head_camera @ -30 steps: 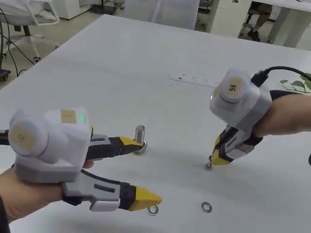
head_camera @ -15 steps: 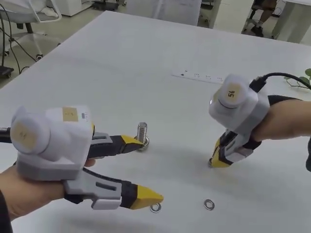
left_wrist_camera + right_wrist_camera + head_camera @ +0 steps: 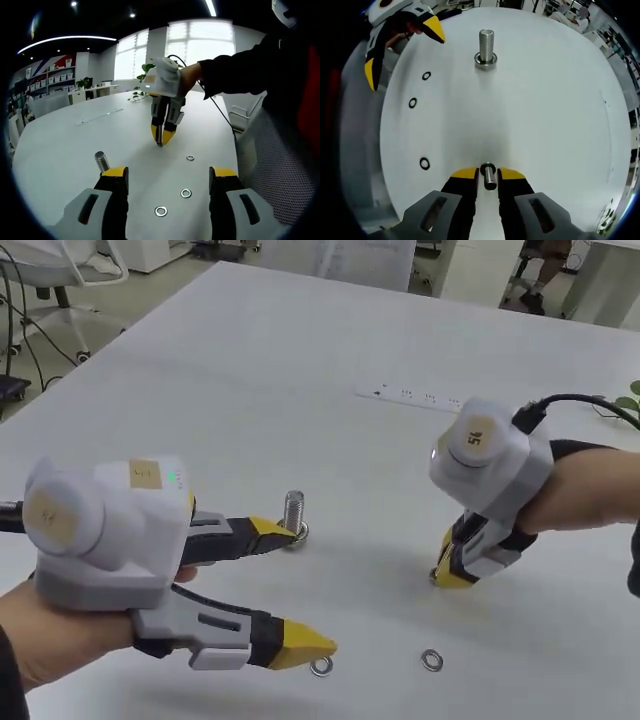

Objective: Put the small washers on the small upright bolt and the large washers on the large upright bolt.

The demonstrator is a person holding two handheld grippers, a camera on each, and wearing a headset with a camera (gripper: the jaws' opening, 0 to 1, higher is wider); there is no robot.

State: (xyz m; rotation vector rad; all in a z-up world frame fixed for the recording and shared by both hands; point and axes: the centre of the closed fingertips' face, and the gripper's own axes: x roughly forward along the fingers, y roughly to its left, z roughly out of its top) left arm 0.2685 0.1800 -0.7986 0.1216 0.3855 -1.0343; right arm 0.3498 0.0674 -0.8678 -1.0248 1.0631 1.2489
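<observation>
The white workbench top [image 3: 250,370] shows no rearrangement over the last 1 second. The left gripper [image 3: 305,588] stays wide open, 1 jaw beside the large threaded steel upright bolt [image 3: 293,515]. The right gripper [image 3: 450,578] has only tilted slightly, its jaws closed against the small steel upright bolt [image 3: 488,176]. The loose steel ring washers [image 3: 321,666] lie unmoved, so no sorting progress is judged made.

A round tan sticker [image 3: 474,438] on top of the right gripper [image 3: 440,578] carries two handwritten characters, seemingly "54". The square yellowish label [image 3: 145,476] on the left gripper [image 3: 308,590] bears marks too faint to read.
</observation>
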